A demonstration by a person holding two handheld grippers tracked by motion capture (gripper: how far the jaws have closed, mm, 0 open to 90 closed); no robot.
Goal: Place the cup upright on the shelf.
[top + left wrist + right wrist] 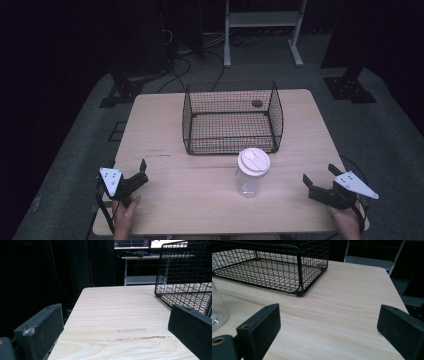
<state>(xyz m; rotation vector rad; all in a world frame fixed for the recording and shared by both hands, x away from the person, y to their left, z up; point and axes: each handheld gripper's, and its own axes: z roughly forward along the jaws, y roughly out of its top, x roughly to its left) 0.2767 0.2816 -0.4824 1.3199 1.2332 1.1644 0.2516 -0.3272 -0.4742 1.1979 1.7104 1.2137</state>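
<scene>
Nothing is grasped yet. The left gripper (141, 170) and the right gripper (320, 181) both sit low over the near edge of the desk (165, 135), jaws spread wide with only bare wood between them, so the work looks to be at its very start.

The thing nearest to hand is the clear jar (251, 173) with its white lid (253, 160), standing upright on the desk. It lies ahead and to the left of the right gripper, and off to the right of the left gripper, apart from both. Beyond the jar from either gripper stands the black wire basket (231, 118), close to the jar but probably not touching it.

The likely next move is a reach: the right gripper would swing left and forward, square its open jaws on the jar's body, and close gently, since smooth plastic or glass may slip.

In the right gripper view the jar (218, 312) is cut off at the left edge, showing just a curved clear wall. Whether the jar holds anything is hard to tell. A small dark round thing (257, 103) shows behind the basket's mesh; I cannot make out what it is.
</scene>
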